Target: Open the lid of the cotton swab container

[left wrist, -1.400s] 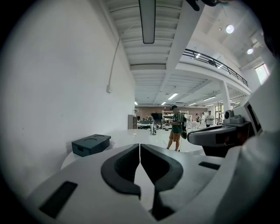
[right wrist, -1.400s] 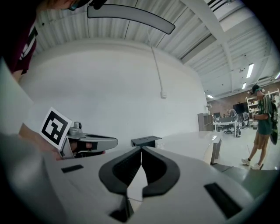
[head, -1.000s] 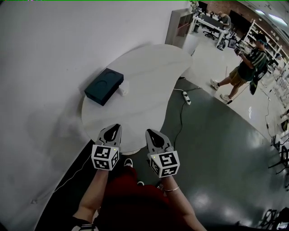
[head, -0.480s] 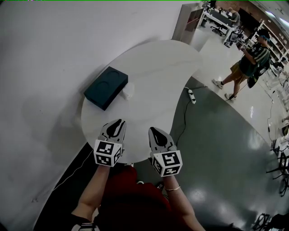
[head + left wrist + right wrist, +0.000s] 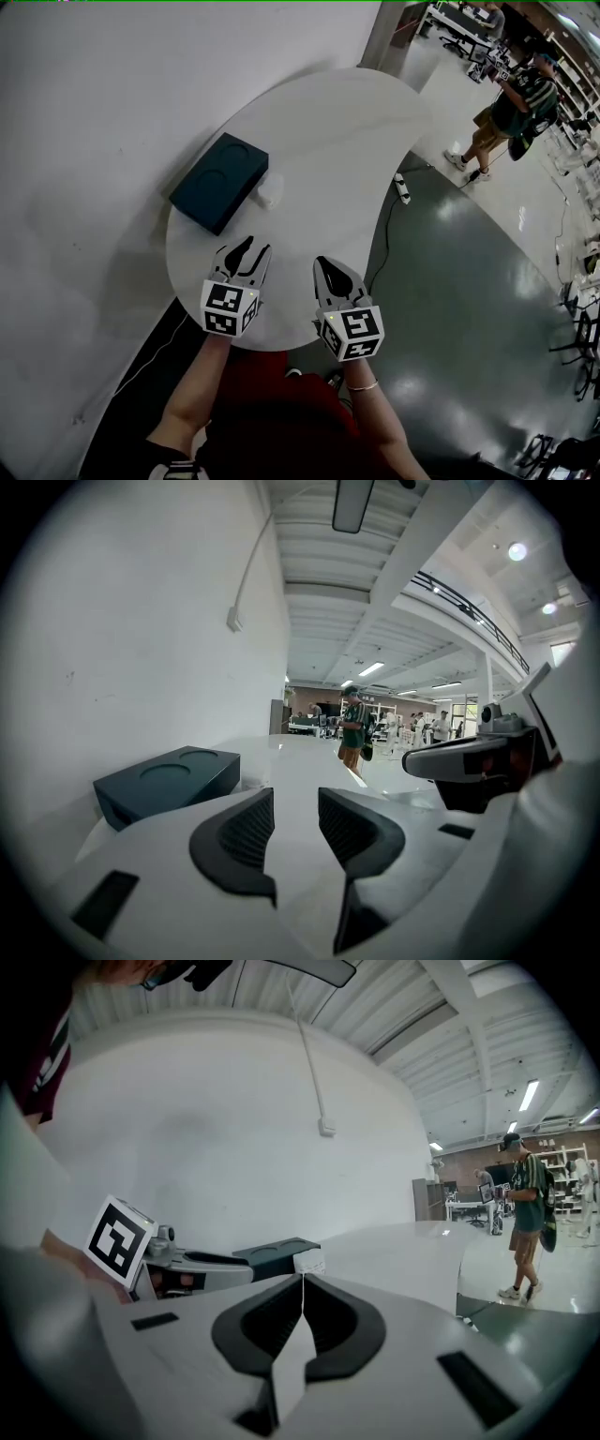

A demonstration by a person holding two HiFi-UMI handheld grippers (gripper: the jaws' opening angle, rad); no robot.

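Firstly, white rounded surface (image 5: pixel 319 141): against the wall.
Dark teal rectangular box (image 5: pixel 218 182): on surface, by wall.
Left gripper (image 5: pixel 255 246): just been opening, spread, empty.
Right gripper (image 5: pixel 322 262): pressed together, empty.
Small white cotton swab container (image 5: pixel 267 195): just beside box.

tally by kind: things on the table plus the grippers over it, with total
Dark box: 1
Small white container: 1
Grippers: 2 (left gripper, jaws have just been opening, nothing between them; right gripper, shut, empty)
Total: 4
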